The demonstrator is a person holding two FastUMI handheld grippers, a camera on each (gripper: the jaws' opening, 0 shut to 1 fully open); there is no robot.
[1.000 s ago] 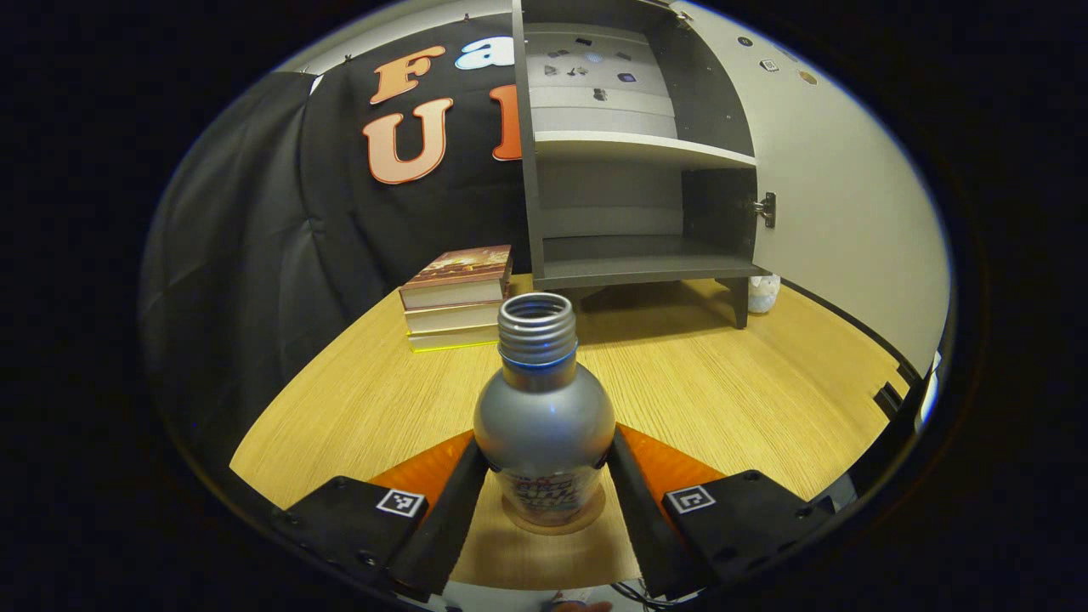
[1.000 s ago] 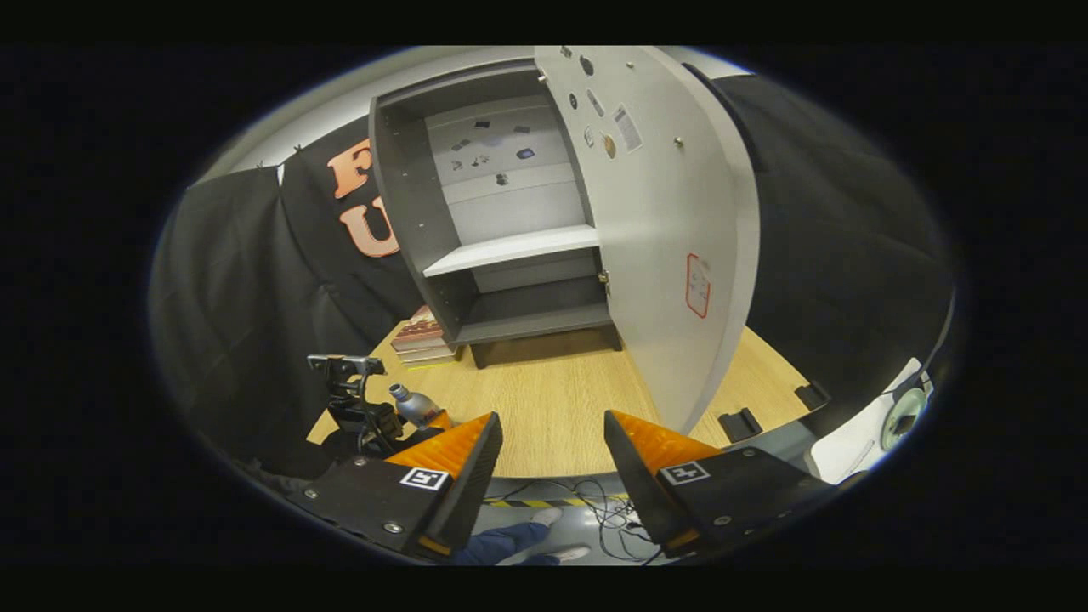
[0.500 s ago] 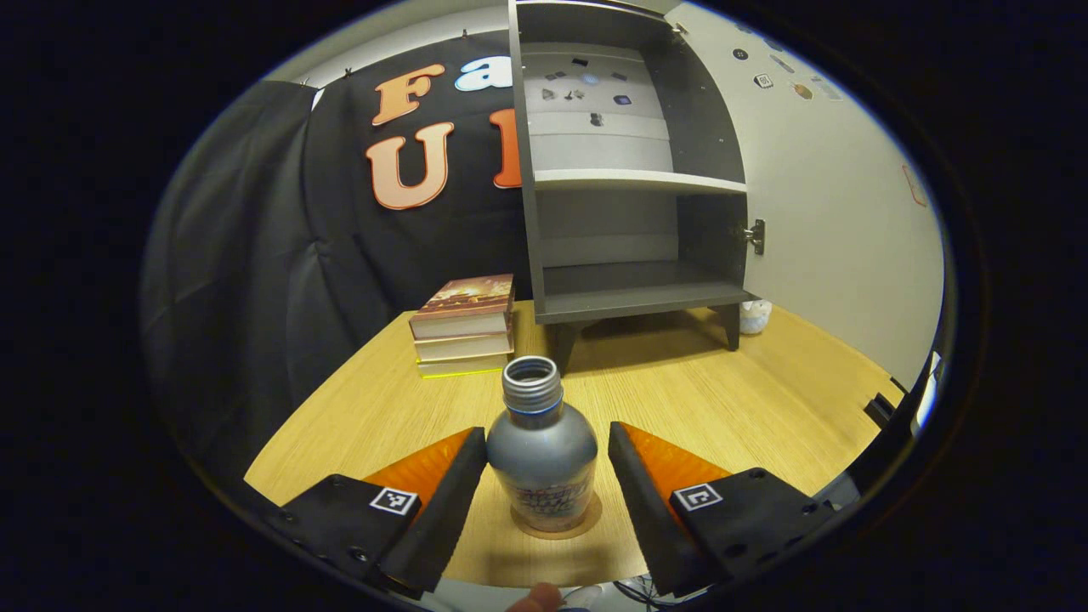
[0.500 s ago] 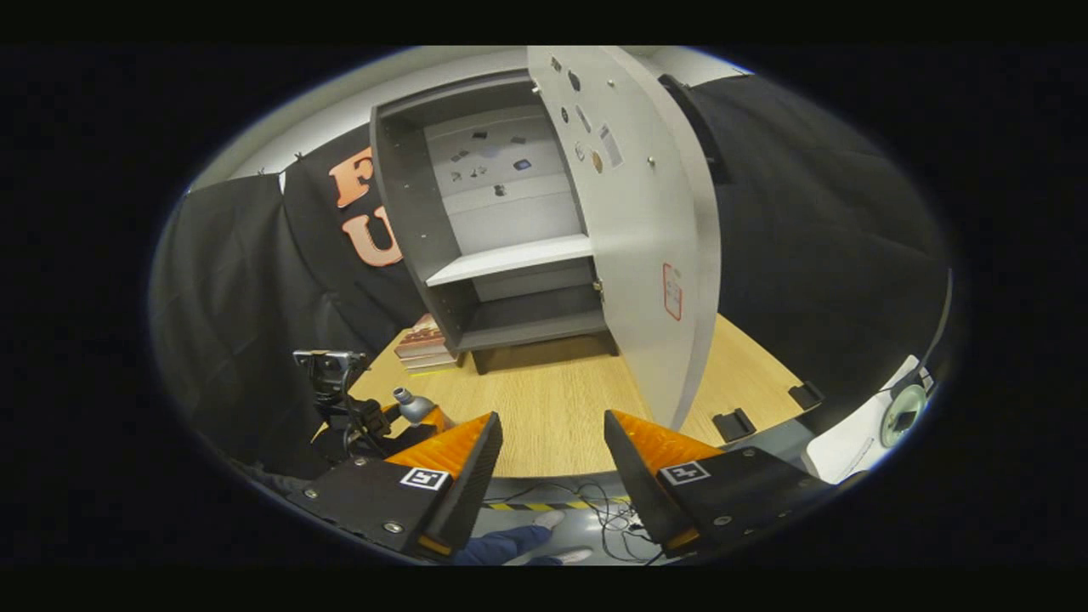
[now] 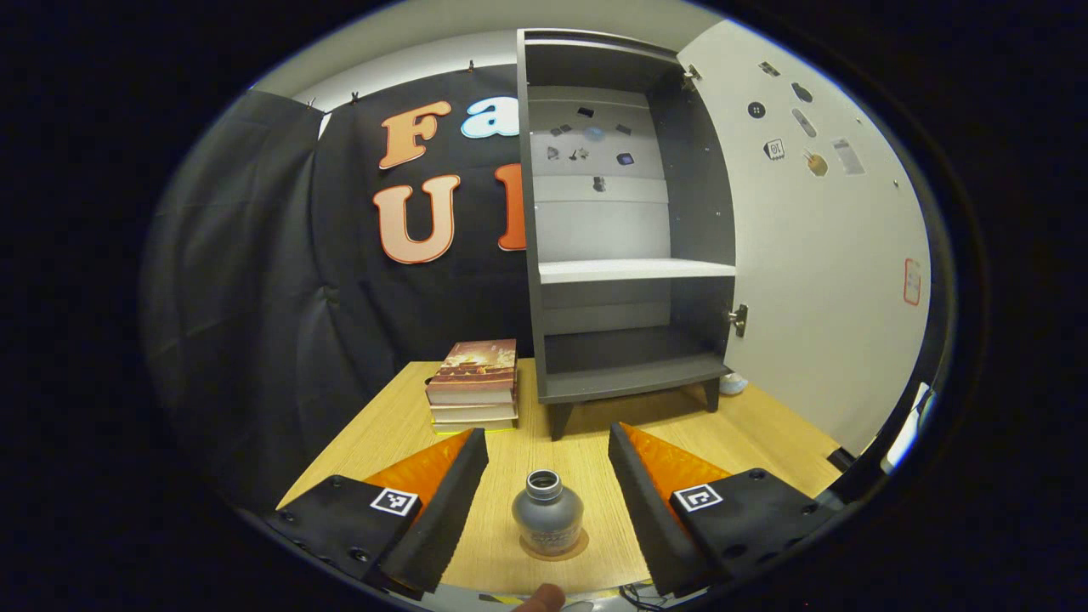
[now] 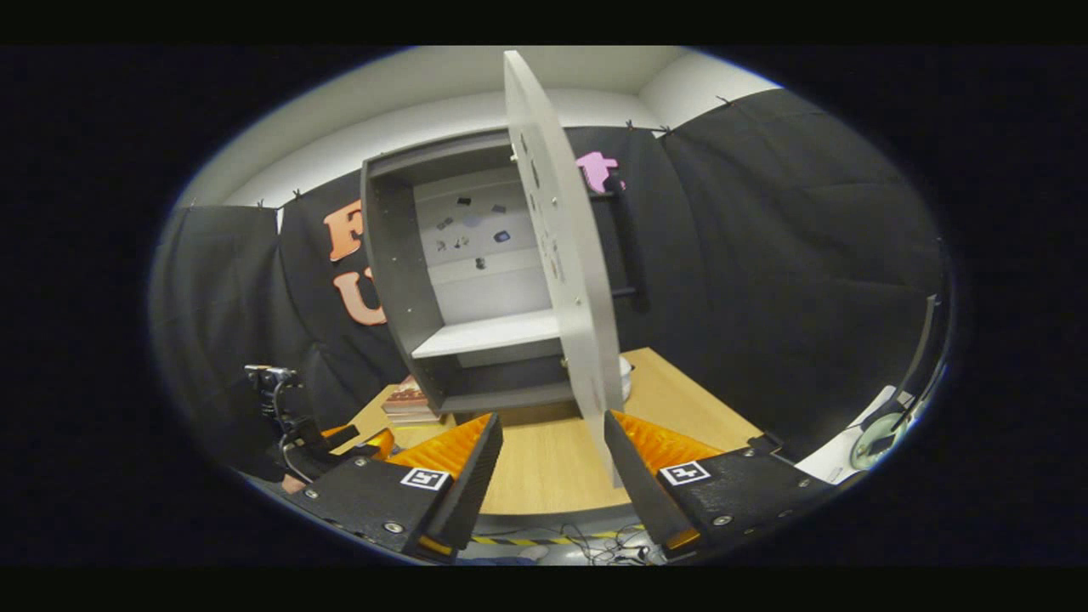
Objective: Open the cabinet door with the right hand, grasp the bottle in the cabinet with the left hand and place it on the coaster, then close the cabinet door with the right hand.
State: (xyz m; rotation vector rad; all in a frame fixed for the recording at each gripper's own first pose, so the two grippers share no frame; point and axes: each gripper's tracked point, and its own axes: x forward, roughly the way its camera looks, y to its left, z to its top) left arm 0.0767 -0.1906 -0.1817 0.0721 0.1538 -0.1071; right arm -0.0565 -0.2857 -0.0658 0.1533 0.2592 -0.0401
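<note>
A silver bottle with no cap stands upright on a round brown coaster near the table's front edge. My left gripper is open and drawn back above it, its fingers apart from the bottle. The grey cabinet stands at the back with empty shelves and its pale door swung wide to the right. In the right gripper view my right gripper is open, and the door shows nearly edge-on just ahead of its fingers. The left gripper shows at the lower left there.
A stack of three books lies on the wooden table left of the cabinet. A small white object sits behind the cabinet's right leg. Cables lie on the floor below the table's front edge.
My left gripper let go of the bottle and pulled back and up, leaving it on the coaster. My right gripper shifted right, so the door now shows edge-on.
</note>
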